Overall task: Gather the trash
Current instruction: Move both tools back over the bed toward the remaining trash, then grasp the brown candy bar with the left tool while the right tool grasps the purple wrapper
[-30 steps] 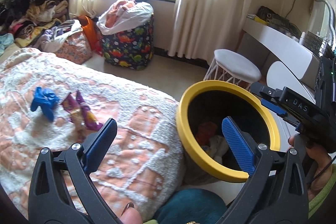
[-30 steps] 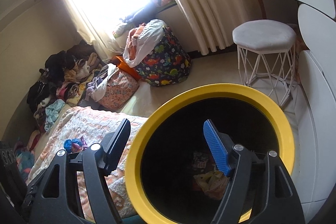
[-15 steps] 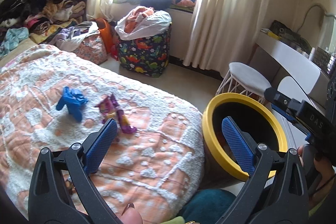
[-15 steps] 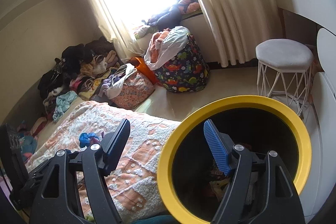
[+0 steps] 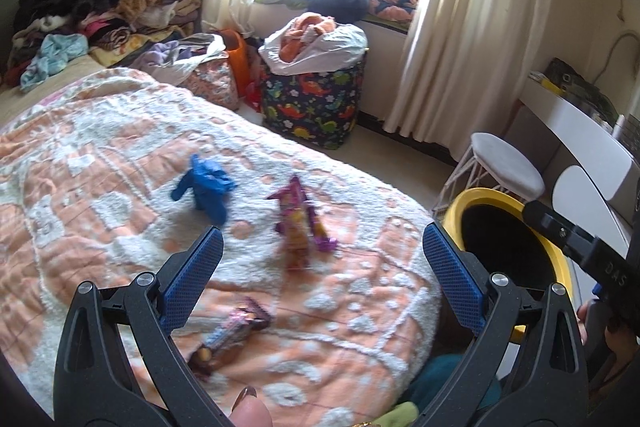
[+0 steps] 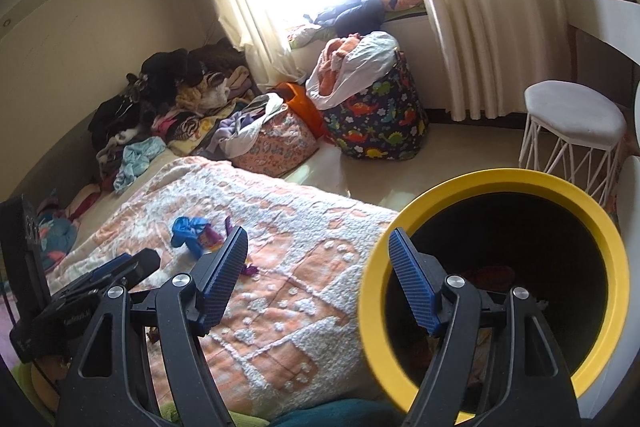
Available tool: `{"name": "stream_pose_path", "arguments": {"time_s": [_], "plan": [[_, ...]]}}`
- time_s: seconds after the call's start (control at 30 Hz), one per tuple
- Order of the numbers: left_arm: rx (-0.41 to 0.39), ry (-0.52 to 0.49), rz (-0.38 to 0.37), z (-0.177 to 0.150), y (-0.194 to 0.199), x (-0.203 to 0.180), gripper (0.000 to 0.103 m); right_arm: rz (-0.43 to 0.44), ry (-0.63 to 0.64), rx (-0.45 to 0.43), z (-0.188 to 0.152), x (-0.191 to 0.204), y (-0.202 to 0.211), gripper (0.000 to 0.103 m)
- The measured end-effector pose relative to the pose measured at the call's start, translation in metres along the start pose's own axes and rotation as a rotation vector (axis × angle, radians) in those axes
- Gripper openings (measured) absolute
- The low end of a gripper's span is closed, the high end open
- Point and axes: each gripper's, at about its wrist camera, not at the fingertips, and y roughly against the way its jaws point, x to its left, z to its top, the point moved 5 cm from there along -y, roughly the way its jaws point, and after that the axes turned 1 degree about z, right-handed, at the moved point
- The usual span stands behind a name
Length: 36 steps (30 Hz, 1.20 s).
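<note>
Trash lies on the bedspread ahead of me: a crumpled blue glove toward the middle, a purple wrapper just beside it, another wrapper near the edge closest to me. My left gripper hangs released above them, empty. My right gripper is released too, nothing between its pads. The yellow-rimmed bin stands against the bedspread's right edge.
</note>
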Motion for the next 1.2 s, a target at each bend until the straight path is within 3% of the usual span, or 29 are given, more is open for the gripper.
{"name": "stream_pose_path", "arguments": {"time_s": [0.27,0.37,0.63,0.87,1.0,1.1,1.2], "plan": [[0.057,0.034,0.041,-0.016,0.0,0.044,0.092,0.06,0.064,0.074,-0.009,0.042,-0.024,0.07],[0.081,0.04,0.039,-0.023,-0.001,0.055,0.091,0.086,0.079,0.105,-0.013,0.056,-0.035,0.064],[0.18,0.041,-0.006,-0.044,-0.009,0.068,0.072,0.145,0.107,0.237,-0.029,0.091,-0.076,0.052],[0.262,0.044,-0.055,-0.066,-0.017,0.069,0.06,0.145,0.102,0.346,-0.045,0.105,-0.121,0.047],[0.289,0.054,-0.071,-0.072,-0.021,0.068,0.057,0.139,0.106,0.385,-0.053,0.112,-0.141,0.045],[0.304,0.056,-0.081,-0.077,-0.023,0.066,0.048,0.127,0.091,0.411,-0.059,0.112,-0.154,0.044],[0.32,0.054,-0.087,-0.081,-0.025,0.064,0.045,0.125,0.061,0.428,-0.063,0.109,-0.163,0.038]]}}
